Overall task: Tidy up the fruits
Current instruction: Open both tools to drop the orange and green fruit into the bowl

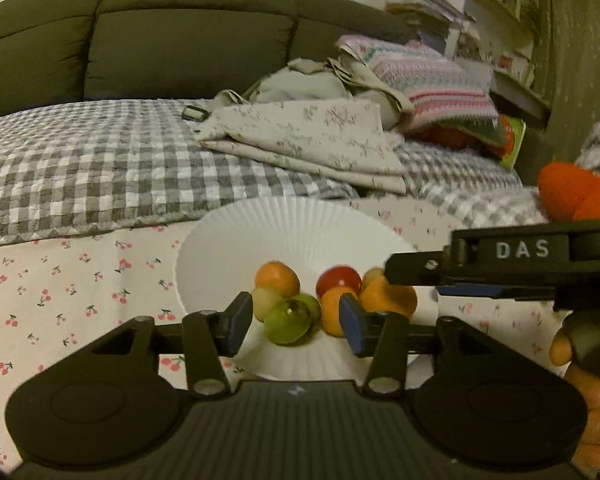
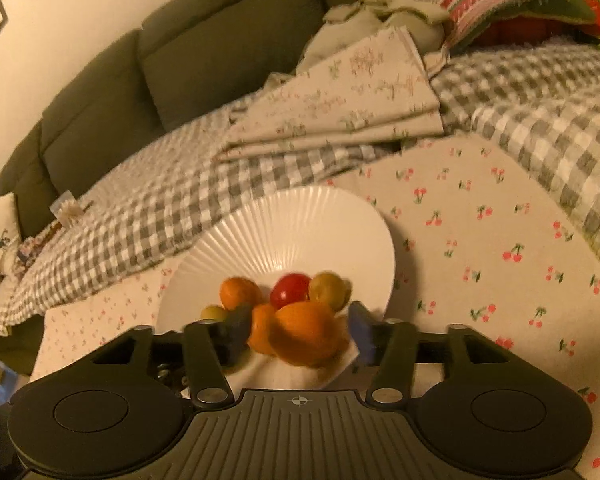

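Note:
A white ribbed plate (image 1: 284, 232) sits on the cherry-print cloth and holds several small fruits: oranges, a red one (image 1: 338, 278) and green ones. My left gripper (image 1: 294, 324) is open, its jaws standing either side of a green fruit (image 1: 288, 322) without touching it. My right gripper (image 2: 300, 330) is over the plate (image 2: 292, 232); its pads stand wide around a large orange (image 2: 306, 332), and contact is unclear. The right gripper also shows in the left wrist view (image 1: 460, 276), reaching in from the right above the fruits.
A grey checked blanket (image 1: 100, 168) covers the sofa behind the plate. Folded floral cloth (image 1: 312, 140) and a striped knitted blanket (image 1: 432, 84) lie on it. An orange plush toy (image 1: 572, 192) sits at the far right. The cherry-print cloth (image 2: 480, 240) extends right of the plate.

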Action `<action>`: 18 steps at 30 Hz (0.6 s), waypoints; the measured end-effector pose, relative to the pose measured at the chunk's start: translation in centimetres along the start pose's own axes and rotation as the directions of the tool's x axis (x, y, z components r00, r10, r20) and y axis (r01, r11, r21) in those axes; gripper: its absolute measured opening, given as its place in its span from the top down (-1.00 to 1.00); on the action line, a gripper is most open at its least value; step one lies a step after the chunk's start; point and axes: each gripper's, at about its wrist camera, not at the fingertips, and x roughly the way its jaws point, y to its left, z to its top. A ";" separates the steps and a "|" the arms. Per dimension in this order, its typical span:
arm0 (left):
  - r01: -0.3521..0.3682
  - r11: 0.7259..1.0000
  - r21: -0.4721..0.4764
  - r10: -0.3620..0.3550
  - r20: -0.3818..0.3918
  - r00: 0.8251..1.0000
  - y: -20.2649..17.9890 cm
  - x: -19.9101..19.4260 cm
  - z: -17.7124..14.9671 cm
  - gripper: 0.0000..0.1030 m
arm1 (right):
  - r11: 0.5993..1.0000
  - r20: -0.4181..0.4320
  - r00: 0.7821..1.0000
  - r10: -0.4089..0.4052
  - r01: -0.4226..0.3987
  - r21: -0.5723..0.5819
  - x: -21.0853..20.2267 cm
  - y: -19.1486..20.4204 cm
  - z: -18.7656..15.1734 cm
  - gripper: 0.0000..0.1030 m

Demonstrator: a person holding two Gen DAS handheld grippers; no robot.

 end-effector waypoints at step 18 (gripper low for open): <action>-0.109 0.968 -0.224 0.096 -0.071 0.993 5.8 -4.4 0.5 0.09 | 0.999 0.044 0.999 -0.004 0.002 0.037 -3.6 -0.1 0.9 -0.42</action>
